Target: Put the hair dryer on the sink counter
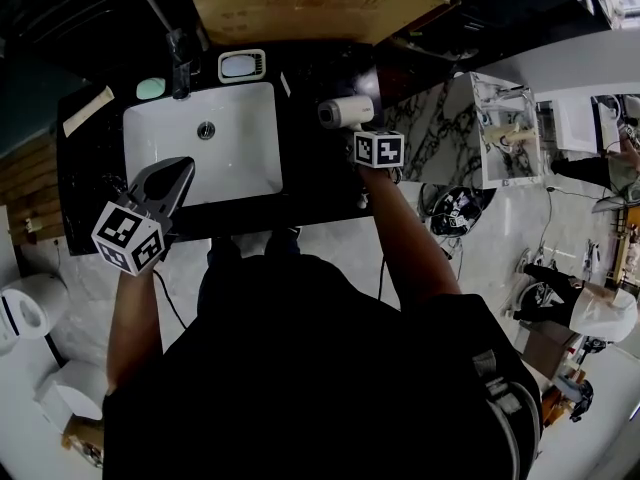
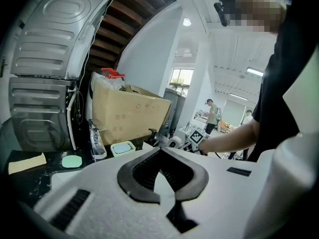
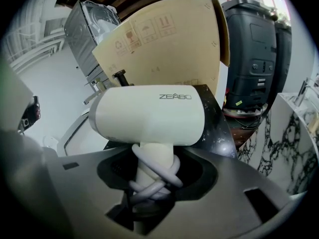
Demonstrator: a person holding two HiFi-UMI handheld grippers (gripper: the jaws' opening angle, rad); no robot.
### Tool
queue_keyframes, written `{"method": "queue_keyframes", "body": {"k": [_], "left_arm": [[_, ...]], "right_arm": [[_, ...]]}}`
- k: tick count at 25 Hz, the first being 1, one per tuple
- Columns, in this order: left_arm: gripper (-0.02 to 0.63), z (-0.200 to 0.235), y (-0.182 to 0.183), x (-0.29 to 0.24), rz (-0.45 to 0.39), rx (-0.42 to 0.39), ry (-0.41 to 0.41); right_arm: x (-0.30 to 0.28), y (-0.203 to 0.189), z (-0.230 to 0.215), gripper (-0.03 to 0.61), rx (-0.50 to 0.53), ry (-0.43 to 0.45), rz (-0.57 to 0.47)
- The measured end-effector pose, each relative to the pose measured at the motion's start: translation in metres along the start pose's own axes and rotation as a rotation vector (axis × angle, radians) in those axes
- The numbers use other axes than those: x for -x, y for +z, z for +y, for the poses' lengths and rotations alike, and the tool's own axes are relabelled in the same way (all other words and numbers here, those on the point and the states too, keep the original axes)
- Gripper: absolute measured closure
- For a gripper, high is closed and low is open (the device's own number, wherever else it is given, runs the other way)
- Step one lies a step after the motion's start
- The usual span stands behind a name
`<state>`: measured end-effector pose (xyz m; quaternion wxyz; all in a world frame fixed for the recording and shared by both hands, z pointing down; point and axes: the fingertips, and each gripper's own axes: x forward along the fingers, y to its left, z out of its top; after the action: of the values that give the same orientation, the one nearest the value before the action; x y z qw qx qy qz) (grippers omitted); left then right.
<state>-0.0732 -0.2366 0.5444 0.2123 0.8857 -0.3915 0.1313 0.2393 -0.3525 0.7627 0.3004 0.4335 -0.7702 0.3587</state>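
Observation:
The white hair dryer point(image 1: 345, 113) point(image 3: 149, 116) stands with its barrel sideways above the black sink counter point(image 1: 312, 183), just right of the white basin point(image 1: 240, 158). My right gripper point(image 1: 360, 131) point(image 3: 154, 158) is shut on its handle, which has the grey cord wound around it. Whether the dryer touches the counter is hidden. My left gripper point(image 1: 183, 168) point(image 2: 159, 154) hovers over the basin's left front part, its jaws together and nothing in them.
A faucet point(image 1: 180, 68), a soap dish point(image 1: 242, 65) and a green pad point(image 1: 150, 88) line the counter's back edge. A cardboard box point(image 1: 310, 8) stands behind. A marble-topped unit point(image 1: 430, 138) adjoins at the right, a toilet point(image 1: 20, 308) at the left.

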Motion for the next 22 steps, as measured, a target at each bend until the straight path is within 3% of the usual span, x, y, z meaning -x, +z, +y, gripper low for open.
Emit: {"method": "queue_keyframes", "body": {"k": [16,22], "left_arm": [[0.598,0.004,0.001,-0.001,0.007,-0.001,-0.015],[0.598,0.000,0.000,0.000,0.005,-0.002,-0.020]], "right_arm": [[-0.008,-0.020,-0.001,0.334,0.019,-0.043,0.059],[-0.009,-0.020,0.004,0.273,0.047,-0.053,0.063]]}}
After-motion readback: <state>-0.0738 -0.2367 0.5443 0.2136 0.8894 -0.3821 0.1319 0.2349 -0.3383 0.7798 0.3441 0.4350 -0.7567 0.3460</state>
